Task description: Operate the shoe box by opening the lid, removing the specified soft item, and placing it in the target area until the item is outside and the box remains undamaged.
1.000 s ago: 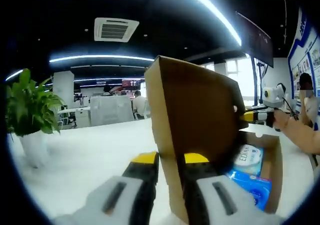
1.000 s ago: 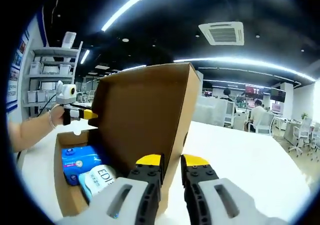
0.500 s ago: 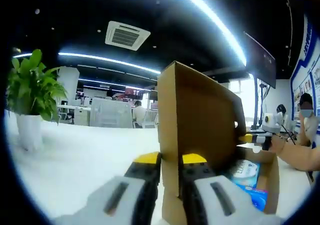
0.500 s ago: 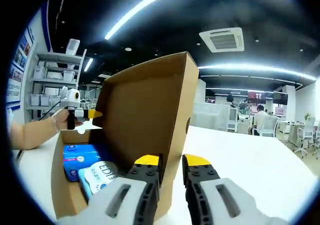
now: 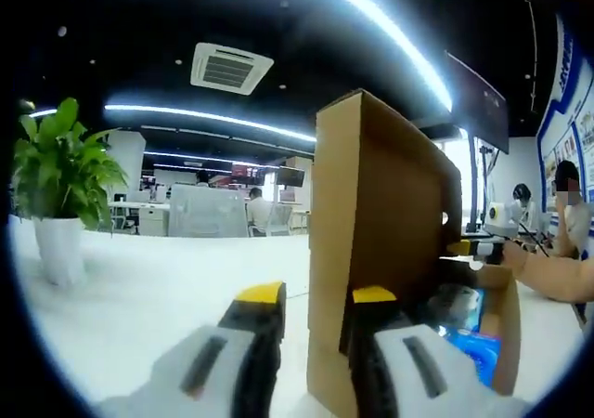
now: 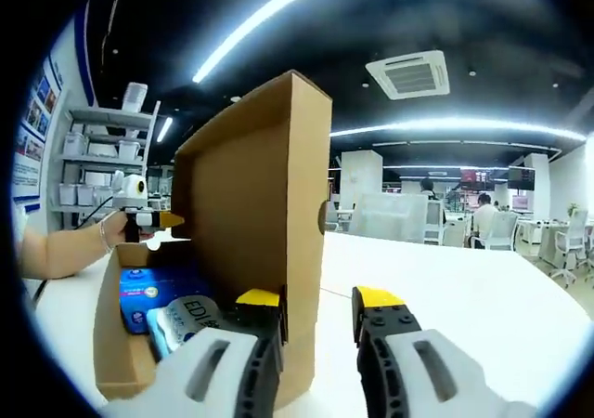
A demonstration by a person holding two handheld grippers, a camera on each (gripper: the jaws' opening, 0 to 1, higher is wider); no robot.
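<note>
Left gripper view: your left gripper (image 5: 317, 294) has its jaws parted around the upright lid (image 5: 380, 241) of the shoe box (image 5: 497, 330), gripping nothing I can confirm. The blue soft packs (image 5: 473, 348) lie inside. If you push further, the hinge may crease.

Right gripper view: your right gripper (image 6: 318, 297) straddles the lid's other edge, jaws likewise parted. Uneven pulling could twist the lid or drag the box across the bench (image 6: 464, 288).
</note>
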